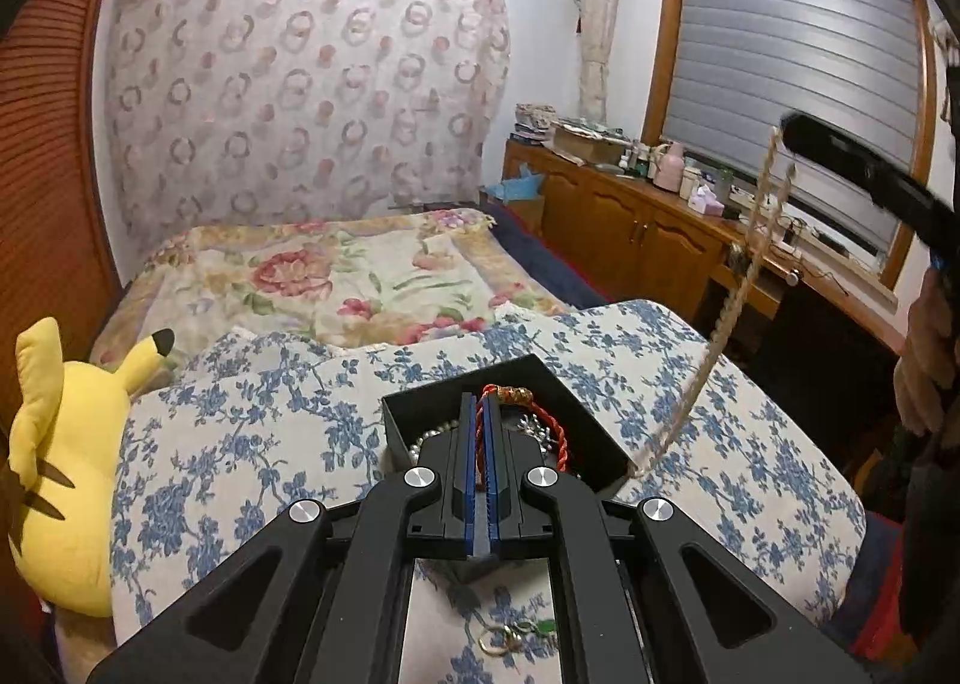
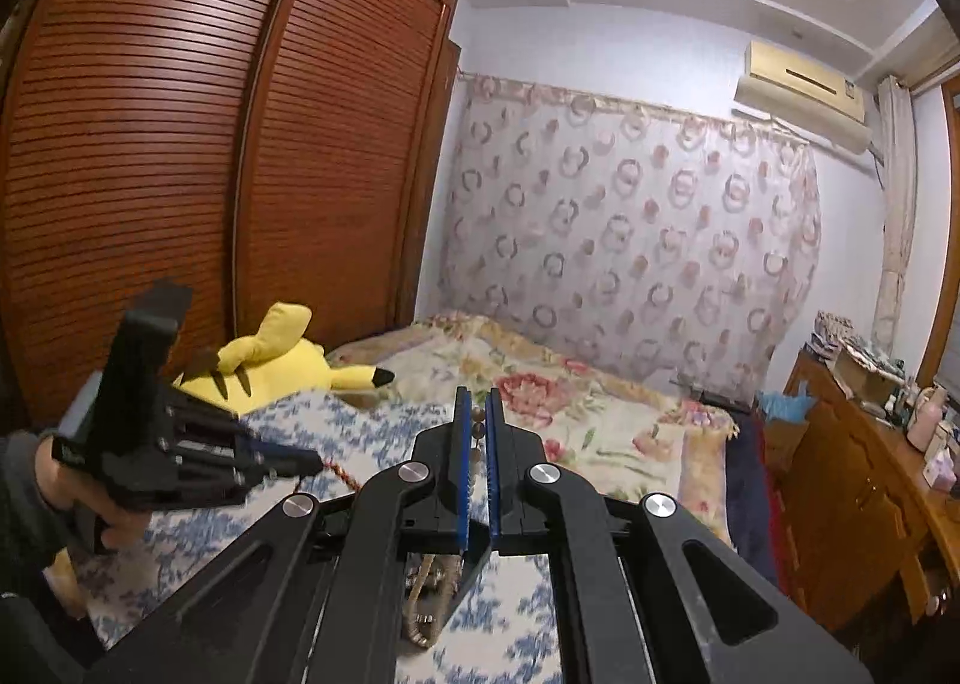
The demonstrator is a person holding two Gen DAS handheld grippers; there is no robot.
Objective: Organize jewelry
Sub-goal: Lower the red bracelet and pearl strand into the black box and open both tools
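The left hand-held gripper (image 1: 480, 408) is clamped on a red cord bracelet (image 1: 521, 425) above the black box (image 1: 420, 414) on the bed (image 1: 750, 444); the right hand-held gripper (image 2: 478, 402) pinches a beaded necklace (image 1: 744, 276) trailing to the box's right edge. Lifted apart, the strands may snag and tip it.

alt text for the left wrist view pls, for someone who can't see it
The left hand-held gripper is shut on a red braided cord bracelet above an open black box of jewelry on a blue floral cushion. At right, the right hand-held gripper lifts a long pale bead strand from the box. A yellow plush toy lies at left.
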